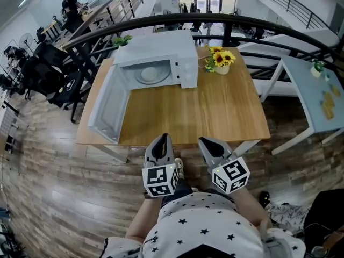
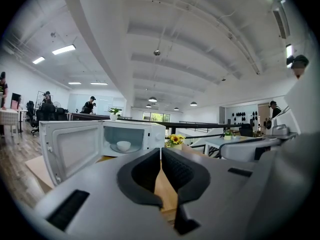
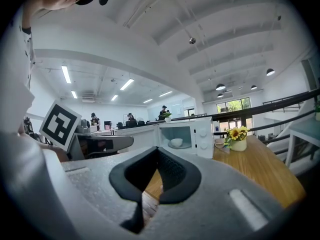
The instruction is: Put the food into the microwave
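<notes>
A white microwave (image 1: 161, 55) stands at the far side of the wooden table (image 1: 215, 112), its door (image 1: 107, 104) swung wide to the left. Inside, a white bowl (image 1: 149, 74) rests on the turntable; it also shows in the left gripper view (image 2: 123, 145) and the right gripper view (image 3: 176, 142). My left gripper (image 1: 163, 138) and right gripper (image 1: 207, 142) hover side by side at the table's near edge, close to my body. Both point toward the microwave. The left gripper's (image 2: 160, 156) jaws meet with nothing between them, and so do the right gripper's (image 3: 158, 154).
A pot of sunflowers (image 1: 221, 61) sits just right of the microwave. A light blue table (image 1: 317, 90) stands to the right, and a dark curved railing (image 1: 242, 23) runs behind. People work at desks far off at the back left.
</notes>
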Demonstrator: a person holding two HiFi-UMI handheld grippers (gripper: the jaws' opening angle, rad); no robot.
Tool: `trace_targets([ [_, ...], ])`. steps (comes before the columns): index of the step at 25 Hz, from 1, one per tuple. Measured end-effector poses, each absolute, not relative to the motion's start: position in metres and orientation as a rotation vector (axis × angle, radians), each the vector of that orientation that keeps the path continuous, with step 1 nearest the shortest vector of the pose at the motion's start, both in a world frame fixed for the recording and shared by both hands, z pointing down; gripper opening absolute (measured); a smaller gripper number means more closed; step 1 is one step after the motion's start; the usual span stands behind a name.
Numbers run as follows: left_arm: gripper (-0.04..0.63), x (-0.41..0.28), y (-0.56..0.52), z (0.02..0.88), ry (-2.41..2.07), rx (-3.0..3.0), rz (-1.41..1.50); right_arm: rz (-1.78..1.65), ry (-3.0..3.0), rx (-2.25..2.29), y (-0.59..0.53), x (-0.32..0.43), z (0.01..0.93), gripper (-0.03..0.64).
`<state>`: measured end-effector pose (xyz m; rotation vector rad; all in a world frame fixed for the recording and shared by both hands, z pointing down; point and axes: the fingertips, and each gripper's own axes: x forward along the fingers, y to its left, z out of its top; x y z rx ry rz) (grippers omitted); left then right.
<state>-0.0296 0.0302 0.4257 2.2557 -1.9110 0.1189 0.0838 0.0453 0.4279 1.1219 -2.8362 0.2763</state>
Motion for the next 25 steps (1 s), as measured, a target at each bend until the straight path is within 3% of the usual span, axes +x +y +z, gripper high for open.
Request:
trace_targets([
  [25,0.011,-0.0242,0.034,0.4333,-1.875,2.244,0.121,0.261,-2.849,1.058,0.0543,0.08,0.4293,0.005],
])
